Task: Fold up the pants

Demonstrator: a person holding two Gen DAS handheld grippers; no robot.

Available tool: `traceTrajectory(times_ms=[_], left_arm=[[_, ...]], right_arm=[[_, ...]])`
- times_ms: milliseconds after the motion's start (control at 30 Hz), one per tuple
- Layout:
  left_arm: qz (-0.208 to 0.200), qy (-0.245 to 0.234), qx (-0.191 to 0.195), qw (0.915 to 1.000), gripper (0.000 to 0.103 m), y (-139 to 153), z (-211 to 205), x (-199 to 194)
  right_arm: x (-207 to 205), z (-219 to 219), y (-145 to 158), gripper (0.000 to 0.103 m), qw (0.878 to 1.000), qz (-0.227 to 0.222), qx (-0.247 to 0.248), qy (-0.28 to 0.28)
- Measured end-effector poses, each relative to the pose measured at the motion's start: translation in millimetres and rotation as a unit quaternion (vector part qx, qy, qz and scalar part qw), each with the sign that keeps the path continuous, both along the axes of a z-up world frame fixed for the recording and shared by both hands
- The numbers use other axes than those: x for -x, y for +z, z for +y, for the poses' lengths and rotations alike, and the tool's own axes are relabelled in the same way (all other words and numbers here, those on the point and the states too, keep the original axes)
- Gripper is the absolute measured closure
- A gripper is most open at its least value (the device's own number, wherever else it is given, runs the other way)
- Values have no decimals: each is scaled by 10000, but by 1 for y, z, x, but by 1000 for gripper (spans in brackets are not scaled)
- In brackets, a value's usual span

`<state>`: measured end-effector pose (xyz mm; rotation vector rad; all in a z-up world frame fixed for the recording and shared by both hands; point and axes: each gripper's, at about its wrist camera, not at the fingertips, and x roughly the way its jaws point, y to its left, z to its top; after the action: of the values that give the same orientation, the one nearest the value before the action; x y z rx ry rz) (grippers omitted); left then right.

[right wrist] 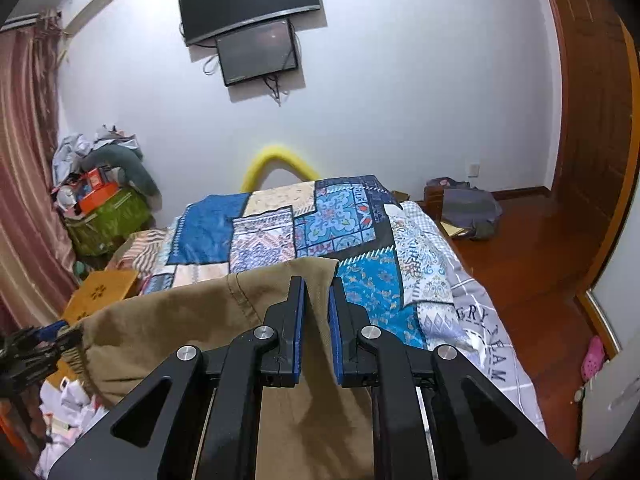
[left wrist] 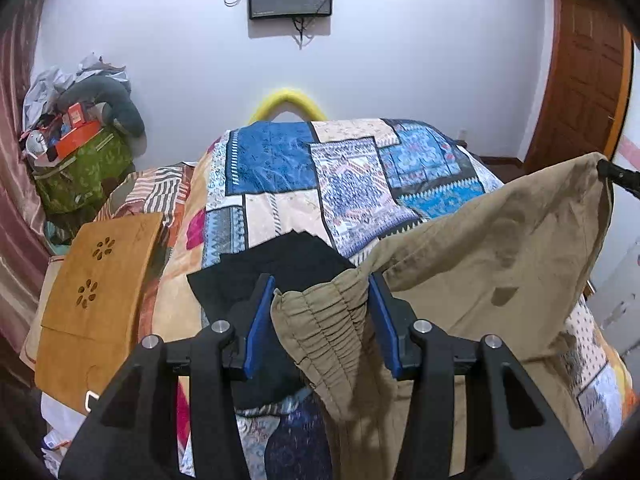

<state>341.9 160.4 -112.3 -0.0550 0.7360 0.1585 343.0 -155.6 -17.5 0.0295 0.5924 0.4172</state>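
Note:
Khaki pants (left wrist: 492, 248) hang stretched in the air between my two grippers, above the patchwork bedspread (left wrist: 280, 184). My left gripper (left wrist: 322, 284) is shut on the gathered elastic waistband (left wrist: 320, 320); the cloth bunches between its blue pads. My right gripper (right wrist: 318, 284) is shut on the other end of the pants (right wrist: 192, 320), with a fold of khaki cloth pinched between its pads. The right gripper's tip shows at the far right of the left wrist view (left wrist: 618, 174). The left gripper shows at the left edge of the right wrist view (right wrist: 44, 340).
A folded black garment (left wrist: 280, 264) lies on the bed under my left gripper. A wooden lap tray (left wrist: 100, 272) sits at the bed's left. A green bag (left wrist: 84, 164) piled with clutter stands by the curtain. Wooden floor (right wrist: 528, 248) and door lie to the right.

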Motion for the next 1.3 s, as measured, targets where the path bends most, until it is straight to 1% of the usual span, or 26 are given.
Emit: traceTrajectory(times_ms=[133,233,333,533,600,667,767,867,967,1033,1167,1200,1233,1267,1300], left_arm=[[125,-217,81,9997,56,-6,-5,27],[117,-439,9,9990,56,-11,-13,52],[164,-636,-220,9976,56,-19,-26,78],[399,-820,-649,9937,55,-44,-51,116],[445,-864,-654,9931,55,-50,-54,126],[517,-920,-575,9927,55,-55,-55,135],[755,-1036,-464,9907,54,-68,-57,147],[1063,-1088,-519,9870,53,-85,-60,155],[1271,-1083,-593,9842,52,-101,-64,162],[1244,-1039,-640,9847,52,-102,-65,167],[1238,-1042,-619,9849,52,-93,-64,176],[1206,-1037,-680,9849,51,-88,-65,179],[1151,-1001,-790,9851,44,-83,-66,181],[1107,-965,-866,9854,38,-79,-66,182],[1018,-909,-951,9861,25,-74,-67,184]], right_arm=[[27,-12,-18,93,9998,129,99,63],[52,-22,-33,93,9995,247,182,84],[79,-30,-44,93,9990,332,255,131],[128,-44,-75,93,9969,643,432,137],[141,-47,-85,93,9959,758,485,111],[154,-50,-98,93,9942,950,490,77],[169,-52,-117,92,9915,1147,613,9],[181,-53,-132,92,9886,1354,654,-25],[193,-55,-143,90,9867,1472,688,-79],[201,-57,-148,89,9857,1527,704,-141],[212,-62,-145,85,9847,1586,686,-216],[214,-63,-142,84,9849,1568,693,-239],[217,-64,-137,82,9858,1501,700,-259],[219,-64,-132,75,9869,1426,709,-272],[222,-64,-126,65,9881,1328,717,-287]])
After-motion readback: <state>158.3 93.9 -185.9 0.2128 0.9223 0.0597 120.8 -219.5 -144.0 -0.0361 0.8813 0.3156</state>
